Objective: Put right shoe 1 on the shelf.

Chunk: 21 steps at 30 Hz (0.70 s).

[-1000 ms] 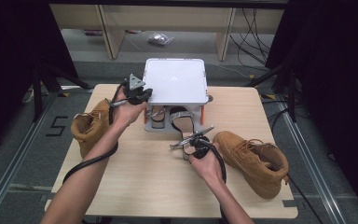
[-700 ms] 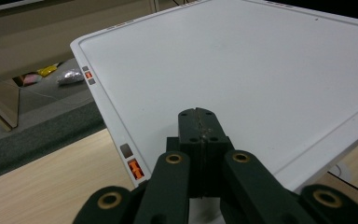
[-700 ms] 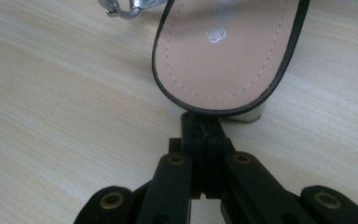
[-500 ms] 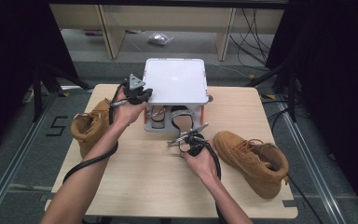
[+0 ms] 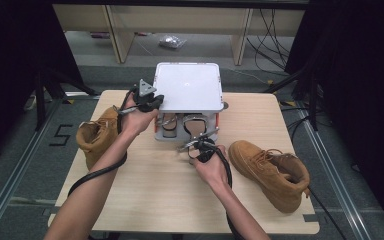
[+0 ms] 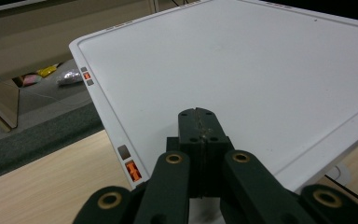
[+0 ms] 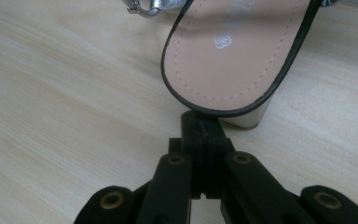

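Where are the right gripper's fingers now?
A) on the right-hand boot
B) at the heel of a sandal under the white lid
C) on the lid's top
B: the right gripper, fingers shut, sits at the heel end of the sandal.

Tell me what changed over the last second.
The right gripper, jaws shut and empty, moved up the table to the heel of the sandal under the white tray. The left gripper stayed shut at the tray's edge; both boots stayed put.
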Each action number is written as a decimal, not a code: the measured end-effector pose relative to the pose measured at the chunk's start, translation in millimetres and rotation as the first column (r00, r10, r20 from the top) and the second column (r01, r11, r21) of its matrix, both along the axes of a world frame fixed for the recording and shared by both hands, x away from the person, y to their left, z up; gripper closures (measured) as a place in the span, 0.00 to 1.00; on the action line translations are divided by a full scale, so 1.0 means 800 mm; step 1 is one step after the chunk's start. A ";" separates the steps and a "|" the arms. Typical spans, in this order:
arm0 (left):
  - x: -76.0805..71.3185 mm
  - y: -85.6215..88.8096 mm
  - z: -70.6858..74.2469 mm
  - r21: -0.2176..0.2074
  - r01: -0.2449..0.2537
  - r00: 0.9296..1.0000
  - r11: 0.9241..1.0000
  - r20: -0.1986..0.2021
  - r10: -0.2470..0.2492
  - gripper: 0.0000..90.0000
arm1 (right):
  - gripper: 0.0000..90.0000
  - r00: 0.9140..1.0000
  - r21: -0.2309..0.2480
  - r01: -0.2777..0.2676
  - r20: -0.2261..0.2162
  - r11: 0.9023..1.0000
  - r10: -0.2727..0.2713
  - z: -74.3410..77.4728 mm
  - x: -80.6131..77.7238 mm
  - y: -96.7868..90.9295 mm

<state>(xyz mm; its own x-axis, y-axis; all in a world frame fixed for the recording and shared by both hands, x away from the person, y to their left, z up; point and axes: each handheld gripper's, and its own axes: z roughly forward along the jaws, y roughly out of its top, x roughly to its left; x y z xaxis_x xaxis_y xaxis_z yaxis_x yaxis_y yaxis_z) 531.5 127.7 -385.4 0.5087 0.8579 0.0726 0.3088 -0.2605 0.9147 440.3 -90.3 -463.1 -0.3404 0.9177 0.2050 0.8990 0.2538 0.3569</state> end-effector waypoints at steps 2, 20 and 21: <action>0.000 0.000 0.000 0.001 0.000 1.000 1.000 0.001 0.000 1.00 | 1.00 1.000 0.006 0.006 0.004 1.000 -0.006 0.000 0.001 0.002; 0.000 0.000 0.000 0.003 0.001 1.000 1.000 0.002 -0.001 1.00 | 1.00 0.997 -0.004 0.012 0.075 1.000 -0.012 0.012 0.014 0.006; 0.000 0.000 0.000 0.003 0.001 1.000 1.000 0.002 -0.001 1.00 | 1.00 0.997 -0.004 0.007 0.082 1.000 -0.006 0.013 0.014 0.007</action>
<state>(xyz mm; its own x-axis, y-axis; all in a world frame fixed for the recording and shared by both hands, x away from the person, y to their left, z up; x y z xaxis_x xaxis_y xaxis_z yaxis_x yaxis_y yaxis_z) 531.3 127.8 -385.5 0.5094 0.8571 0.0765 0.3070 -0.2640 0.9144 451.6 -85.0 -453.0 -0.3498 0.9207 0.1730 0.8685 0.2495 0.4284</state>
